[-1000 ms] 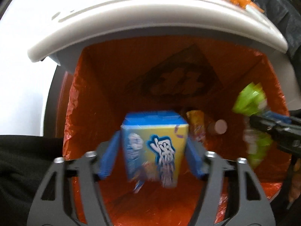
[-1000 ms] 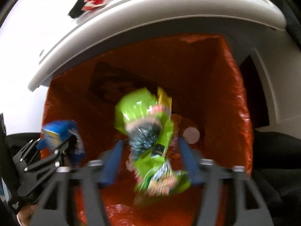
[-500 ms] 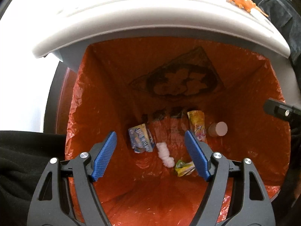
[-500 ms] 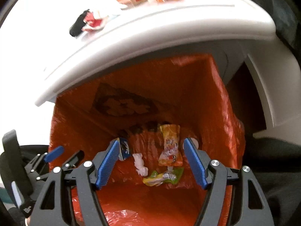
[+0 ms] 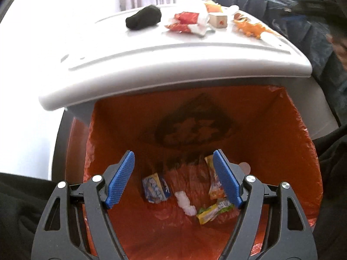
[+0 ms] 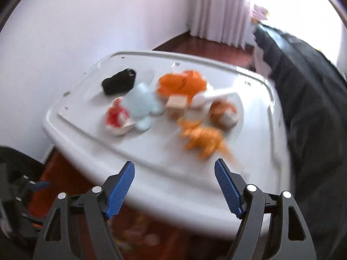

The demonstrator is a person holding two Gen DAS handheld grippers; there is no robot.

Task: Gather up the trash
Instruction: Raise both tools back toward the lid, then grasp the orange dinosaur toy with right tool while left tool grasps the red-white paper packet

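Orange-lined bin [image 5: 303, 151] with 4 wrappers [image 5: 155, 188]

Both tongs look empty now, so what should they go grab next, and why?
Probably the right tongs should reach for the red wrapper on the white table. Their jaws are opening with nothing between them and they face the table, where litter remains. The left tongs hover open over the orange-lined bin.

wrappers [image 5: 211, 211] in bin [image 5: 303, 151], toys [image 6: 201, 138] on table [image 6: 86, 108]
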